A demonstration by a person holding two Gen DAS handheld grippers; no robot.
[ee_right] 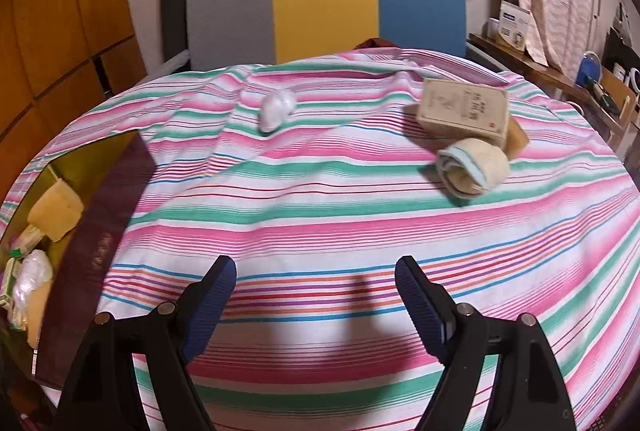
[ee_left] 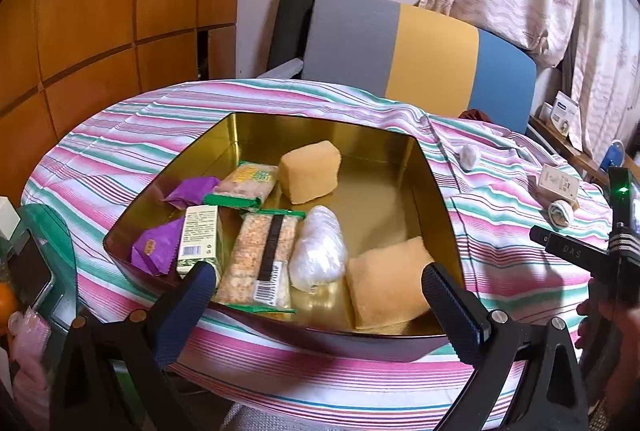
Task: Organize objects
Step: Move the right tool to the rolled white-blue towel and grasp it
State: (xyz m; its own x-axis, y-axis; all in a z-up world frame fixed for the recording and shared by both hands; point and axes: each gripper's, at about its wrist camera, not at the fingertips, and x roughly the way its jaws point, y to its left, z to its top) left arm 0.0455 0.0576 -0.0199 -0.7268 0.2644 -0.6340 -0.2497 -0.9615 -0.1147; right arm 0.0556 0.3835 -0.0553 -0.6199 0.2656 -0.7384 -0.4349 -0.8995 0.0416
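I am reading this as mostly done: the gold tin point(ee_left: 404, 155) at my left gripper's point(ee_left: 318, 283) twelve o'clock is already holding sponges, snack bars and packets. I am keeping both grippers spread apart and empty. Still waiting on the striped cloth point(ee_right: 320, 215) ahead of my right gripper point(ee_right: 316, 281) are a white wad point(ee_right: 276, 109) at eleven o'clock, and a beige box point(ee_right: 464, 109) and rolled towel point(ee_right: 472, 167) at one.

I get warm, fairly dim indoor light; the gold tin point(ee_left: 240, 135) glares softly at 11 o'clock. Finger shadows fall on the bench point(ee_right: 360, 191) at 6. Fisheye bends and blackens the edges.
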